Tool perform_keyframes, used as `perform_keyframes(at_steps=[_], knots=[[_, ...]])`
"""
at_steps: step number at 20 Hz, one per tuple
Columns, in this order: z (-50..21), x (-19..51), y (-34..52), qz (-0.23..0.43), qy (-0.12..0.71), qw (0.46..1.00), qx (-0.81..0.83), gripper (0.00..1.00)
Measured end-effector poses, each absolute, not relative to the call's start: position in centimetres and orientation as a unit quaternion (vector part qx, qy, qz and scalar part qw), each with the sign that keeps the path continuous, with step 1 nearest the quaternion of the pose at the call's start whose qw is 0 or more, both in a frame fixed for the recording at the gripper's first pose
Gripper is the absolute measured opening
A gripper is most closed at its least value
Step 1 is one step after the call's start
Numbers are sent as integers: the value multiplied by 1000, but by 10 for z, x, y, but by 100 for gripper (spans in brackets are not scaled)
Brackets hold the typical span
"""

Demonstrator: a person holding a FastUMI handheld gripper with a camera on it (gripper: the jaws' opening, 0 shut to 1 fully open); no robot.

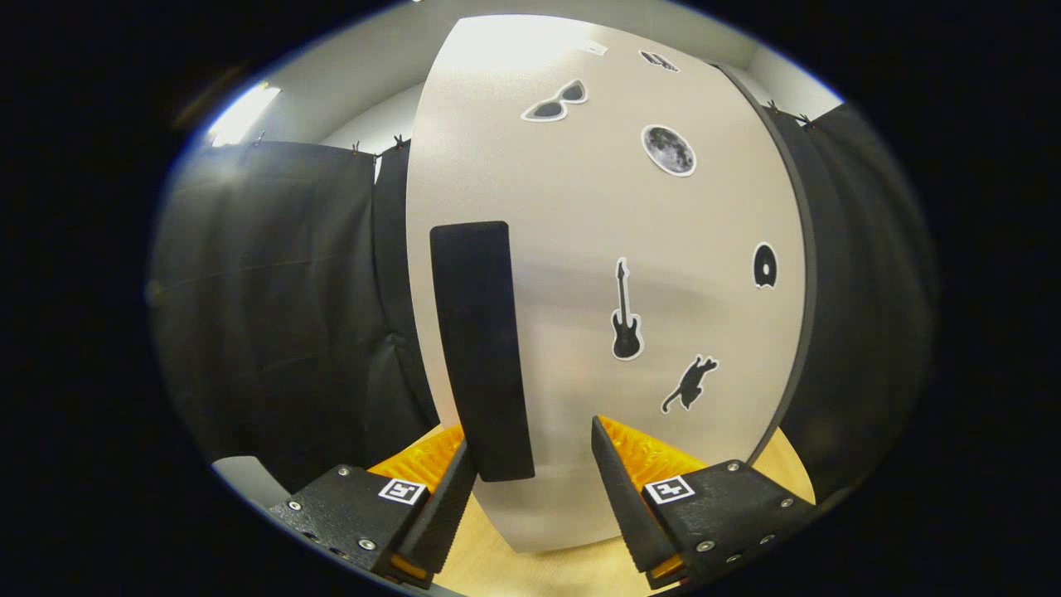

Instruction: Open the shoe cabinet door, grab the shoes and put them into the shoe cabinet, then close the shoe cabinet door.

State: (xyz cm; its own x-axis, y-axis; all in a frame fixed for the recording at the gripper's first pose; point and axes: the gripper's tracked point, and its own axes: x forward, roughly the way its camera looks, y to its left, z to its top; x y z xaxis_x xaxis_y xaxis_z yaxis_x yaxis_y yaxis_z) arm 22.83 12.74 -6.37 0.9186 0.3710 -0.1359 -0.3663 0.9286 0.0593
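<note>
The door (613, 274) looks closed and I see no shoes, so I can't tell whether I'm at the first step or the last; I judge I'm about to pull it open. My gripper (535, 481) is spread wide, its fingers either side of the lower end of the handle (481, 348). One finger seems to touch the handle; nothing is pinched.

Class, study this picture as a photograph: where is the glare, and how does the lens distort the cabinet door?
In the gripper view, ceiling light washes out the top of the shoe cabinet door; its straight edges bow outward under the fisheye lens, and the black handle curves too. The stickers stay sharp. The open gripper straddles the handle's lower end.
</note>
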Motion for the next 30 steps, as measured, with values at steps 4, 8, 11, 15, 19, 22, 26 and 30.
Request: perform_keyframes(at_steps=[4, 8, 11, 15, 19, 22, 26, 30], knots=[[-62, 251, 153, 169, 62, 984, 8, 86], [-62, 262, 162, 131, 50, 990, -17, 89], [-64, 267, 160, 103, 44, 993, -34, 91], [-65, 270, 161, 88, 42, 995, -22, 92], [-67, 272, 161, 76, 37, 996, -30, 93], [-68, 273, 161, 66, 34, 997, -35, 93], [-70, 275, 161, 58, 33, 997, -38, 93], [-71, 268, 160, 73, 51, 996, -15, 93]])
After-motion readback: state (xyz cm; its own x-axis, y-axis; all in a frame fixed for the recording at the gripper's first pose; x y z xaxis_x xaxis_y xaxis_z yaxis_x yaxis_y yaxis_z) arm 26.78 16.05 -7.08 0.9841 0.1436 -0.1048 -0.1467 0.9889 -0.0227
